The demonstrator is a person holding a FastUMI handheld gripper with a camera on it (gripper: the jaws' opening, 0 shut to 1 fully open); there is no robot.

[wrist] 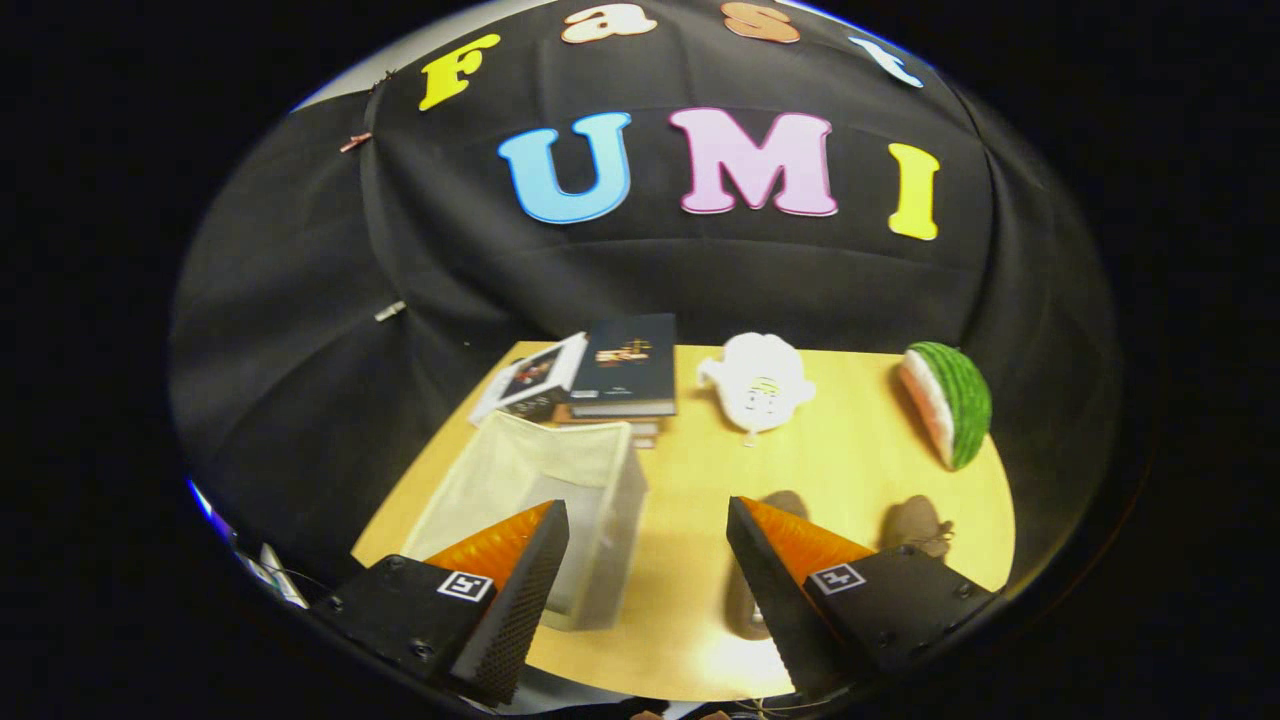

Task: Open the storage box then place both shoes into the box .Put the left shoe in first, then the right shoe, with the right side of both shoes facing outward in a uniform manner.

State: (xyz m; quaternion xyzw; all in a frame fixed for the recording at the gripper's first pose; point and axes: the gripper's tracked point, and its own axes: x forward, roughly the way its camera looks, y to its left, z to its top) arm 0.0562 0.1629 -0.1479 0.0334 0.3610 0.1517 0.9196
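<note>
Tongs (648,520) gape wide over the table (850,470) — nothing between them. Left of them sits the box (530,490); right, two shoes (915,522) — books (630,365) beyond the box.

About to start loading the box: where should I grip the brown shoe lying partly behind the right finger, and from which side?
Judging from above, the brown shoe lies flat on the wooden table, long axis pointing away. Come straight down and pinch across its narrow width near the opening. The gripper is open, holding nothing, with the translucent fabric storage box beside the left finger. Details are partly hidden.
</note>
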